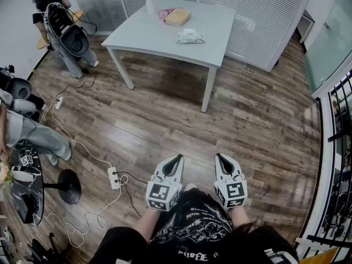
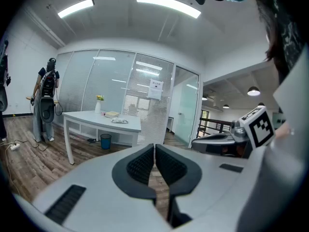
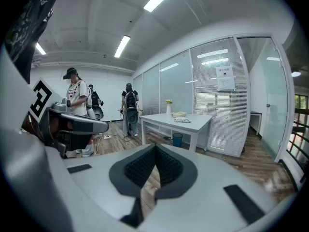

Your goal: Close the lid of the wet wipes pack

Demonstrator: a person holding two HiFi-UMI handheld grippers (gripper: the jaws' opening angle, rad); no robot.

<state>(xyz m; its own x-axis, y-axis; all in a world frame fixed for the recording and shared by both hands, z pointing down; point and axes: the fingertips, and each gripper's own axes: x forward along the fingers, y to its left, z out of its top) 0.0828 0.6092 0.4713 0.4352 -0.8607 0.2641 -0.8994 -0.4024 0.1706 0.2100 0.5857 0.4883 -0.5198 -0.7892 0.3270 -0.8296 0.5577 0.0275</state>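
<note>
The wet wipes pack [image 1: 190, 36] lies on the light grey table [image 1: 214, 21] far ahead, near its front edge; it also shows small as the wipes pack [image 2: 119, 121] and the wipes pack [image 3: 182, 120] on that table. Whether its lid is up cannot be told at this distance. My left gripper [image 1: 176, 159] and right gripper [image 1: 220, 158] are held side by side close to my body, well short of the table. Both are shut with nothing between the jaws, as with the left gripper [image 2: 154, 148] and right gripper [image 3: 155, 149].
On the table stand a vase with flowers [image 1: 149, 0] and a tan book [image 1: 177, 17]. A person [image 1: 63, 29] with gear stands left of the table. A power strip [image 1: 114, 177] and cables lie on the wood floor. A railing [image 1: 341, 147] runs along the right.
</note>
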